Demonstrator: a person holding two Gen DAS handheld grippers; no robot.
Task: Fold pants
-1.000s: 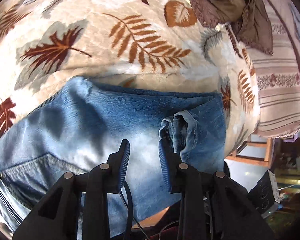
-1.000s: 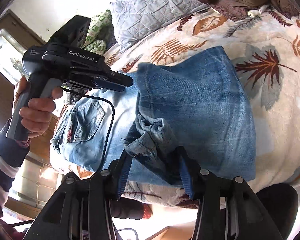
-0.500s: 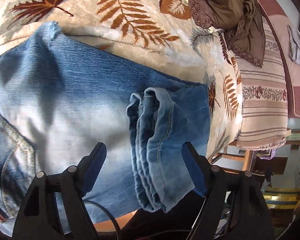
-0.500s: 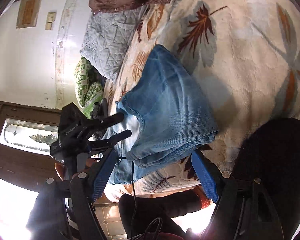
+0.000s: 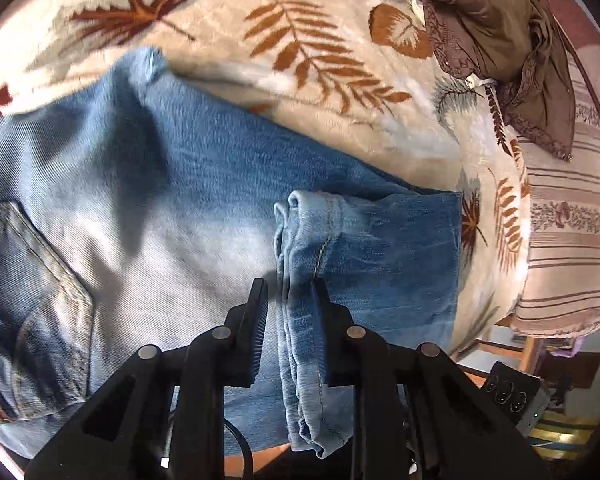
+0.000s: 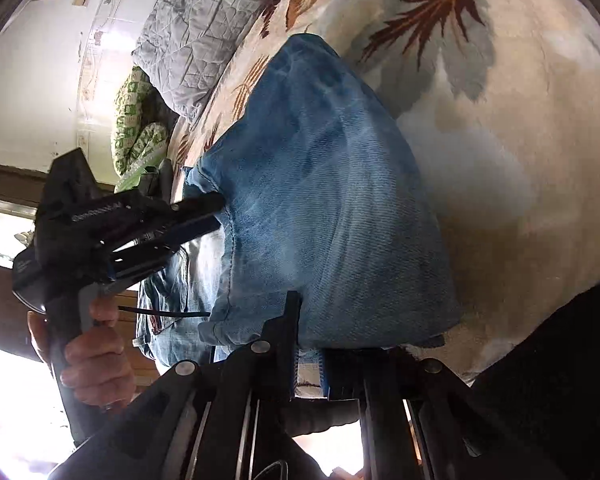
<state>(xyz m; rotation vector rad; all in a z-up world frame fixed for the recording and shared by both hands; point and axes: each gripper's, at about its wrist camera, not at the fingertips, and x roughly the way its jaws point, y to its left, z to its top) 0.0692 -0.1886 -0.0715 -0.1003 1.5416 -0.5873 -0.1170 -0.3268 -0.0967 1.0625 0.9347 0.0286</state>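
Observation:
Blue jeans [image 5: 148, 216] lie on a cream leaf-patterned blanket [image 5: 308, 32], with the legs folded back over the seat. The leg hems [image 5: 304, 248] lie bunched across the jeans. My left gripper [image 5: 290, 292] is shut on the hem bundle. In the right wrist view the folded jeans [image 6: 332, 184] form a raised hump, and my right gripper [image 6: 310, 320] is shut on their near folded edge. The left gripper [image 6: 204, 212] shows there too, clamped on the hem edge at the left.
A brown garment [image 5: 500, 32] and a striped pink cloth [image 5: 568, 240] lie on the right part of the bed. A grey quilted pillow [image 6: 196, 40] and a green patterned cushion [image 6: 136, 128] lie by the wall. The bed edge is near, with floor beyond.
Both grippers were wide open half a second ago. Now both have closed: the left on the bunched hems, the right on the folded edge of the jeans.

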